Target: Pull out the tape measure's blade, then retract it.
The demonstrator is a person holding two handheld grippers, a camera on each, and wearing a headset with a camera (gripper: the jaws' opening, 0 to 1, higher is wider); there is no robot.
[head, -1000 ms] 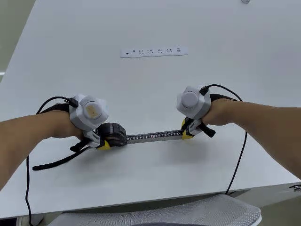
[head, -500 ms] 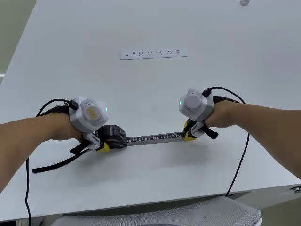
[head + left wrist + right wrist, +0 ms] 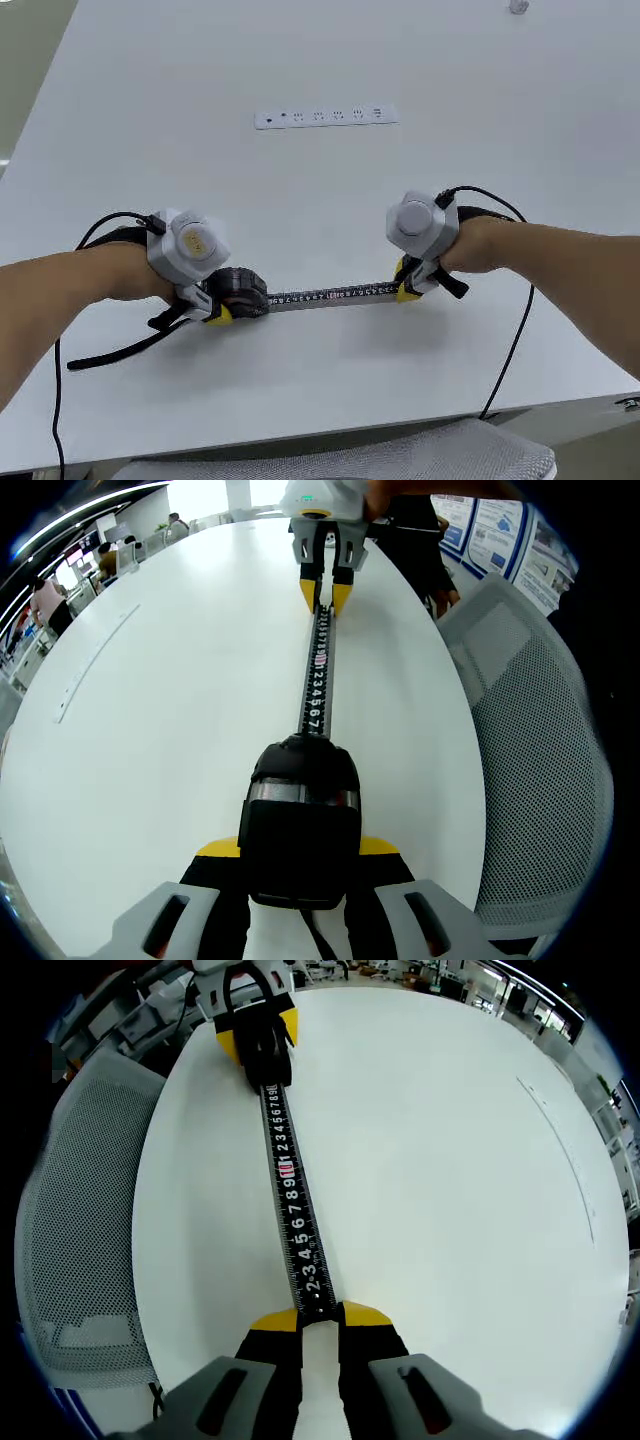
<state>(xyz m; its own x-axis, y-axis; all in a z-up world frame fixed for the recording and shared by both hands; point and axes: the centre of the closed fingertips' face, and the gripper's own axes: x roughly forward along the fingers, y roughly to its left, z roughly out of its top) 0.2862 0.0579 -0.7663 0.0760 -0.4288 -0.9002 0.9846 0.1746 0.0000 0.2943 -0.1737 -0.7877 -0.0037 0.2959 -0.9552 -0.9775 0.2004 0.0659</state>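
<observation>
While left hand-held gripper [image 3: 300,850] clamps case [image 3: 300,805], right one [image 3: 320,1317] blade [image 3: 290,1190] | head view: power strip [image 3: 325,117]

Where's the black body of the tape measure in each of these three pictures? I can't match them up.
Head view: black case lower left, in the left tool.
Left gripper view: bottom centre, between the jaws.
Right gripper view: top, left of centre, small.
Shared landmark: the numbered blade running from it to the right tool.
</observation>
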